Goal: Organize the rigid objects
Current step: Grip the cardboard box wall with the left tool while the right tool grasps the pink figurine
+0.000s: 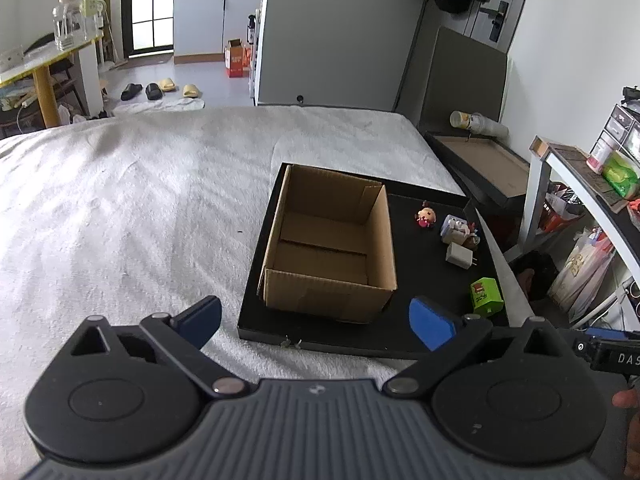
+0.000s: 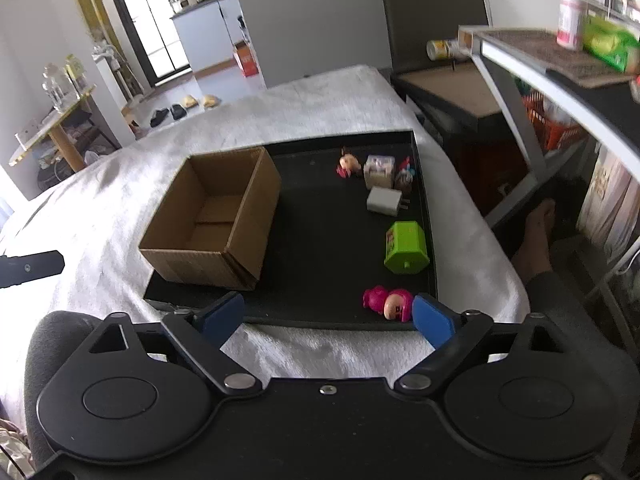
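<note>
An empty open cardboard box point(image 1: 332, 244) point(image 2: 216, 216) stands on the left part of a black tray point(image 1: 424, 320) point(image 2: 328, 240). On the tray's right part lie a green toy house point(image 1: 486, 295) point(image 2: 406, 247), a white charger plug point(image 1: 460, 256) point(image 2: 386, 201), a small white cube toy point(image 1: 454, 229) point(image 2: 378, 170), a small doll figure point(image 1: 427, 216) point(image 2: 348, 165) and a pink figure point(image 2: 388, 302). My left gripper point(image 1: 316, 324) is open and empty, hovering before the tray's near edge. My right gripper point(image 2: 328, 318) is open and empty, its right finger beside the pink figure.
The tray lies on a bed with a white fuzzy cover point(image 1: 140, 208) point(image 2: 320, 92). A shelf unit point(image 1: 580, 168) point(image 2: 540, 64) and a framed board point(image 1: 480, 160) stand to the right of the bed. A person's foot point(image 2: 536, 232) shows at the right.
</note>
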{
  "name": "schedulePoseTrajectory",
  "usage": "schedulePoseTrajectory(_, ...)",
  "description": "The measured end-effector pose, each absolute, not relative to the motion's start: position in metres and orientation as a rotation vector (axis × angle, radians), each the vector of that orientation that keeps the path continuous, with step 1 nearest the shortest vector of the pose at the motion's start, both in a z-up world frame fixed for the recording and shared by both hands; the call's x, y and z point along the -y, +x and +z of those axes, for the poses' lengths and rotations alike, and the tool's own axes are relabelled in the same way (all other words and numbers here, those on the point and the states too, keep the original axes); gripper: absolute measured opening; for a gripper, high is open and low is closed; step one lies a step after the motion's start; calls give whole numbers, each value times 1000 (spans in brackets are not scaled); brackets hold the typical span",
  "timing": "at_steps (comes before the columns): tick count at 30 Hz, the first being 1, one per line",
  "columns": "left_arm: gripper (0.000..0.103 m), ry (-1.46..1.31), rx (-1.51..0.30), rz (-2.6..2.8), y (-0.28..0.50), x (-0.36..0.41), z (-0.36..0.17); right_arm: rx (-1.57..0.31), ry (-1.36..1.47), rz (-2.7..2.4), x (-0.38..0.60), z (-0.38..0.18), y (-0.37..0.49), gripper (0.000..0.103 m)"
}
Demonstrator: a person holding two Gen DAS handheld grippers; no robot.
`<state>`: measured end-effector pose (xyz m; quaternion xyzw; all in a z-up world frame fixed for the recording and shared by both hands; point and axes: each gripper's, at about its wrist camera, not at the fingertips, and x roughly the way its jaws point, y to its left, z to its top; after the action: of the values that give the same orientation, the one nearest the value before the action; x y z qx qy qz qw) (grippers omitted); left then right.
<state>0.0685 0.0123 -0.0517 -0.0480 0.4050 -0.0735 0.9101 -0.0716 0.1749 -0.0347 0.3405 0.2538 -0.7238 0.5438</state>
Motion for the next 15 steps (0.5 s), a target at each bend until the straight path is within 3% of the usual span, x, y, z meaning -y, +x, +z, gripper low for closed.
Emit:
schedulePoseTrajectory(6, 99, -109, -870, -147, 90, -17, -67, -599, 913, -1731, -163, -53, -88, 79)
schedulePoseTrajectory(10, 98, -108, -893, -143, 101, -19, -76, -604, 957, -1743, -156, -63, -96, 78)
schedulePoseTrajectory(15, 84, -137, -914, -119, 116, -24, -85, -604, 1014, -1759, -146, -73, -105, 78)
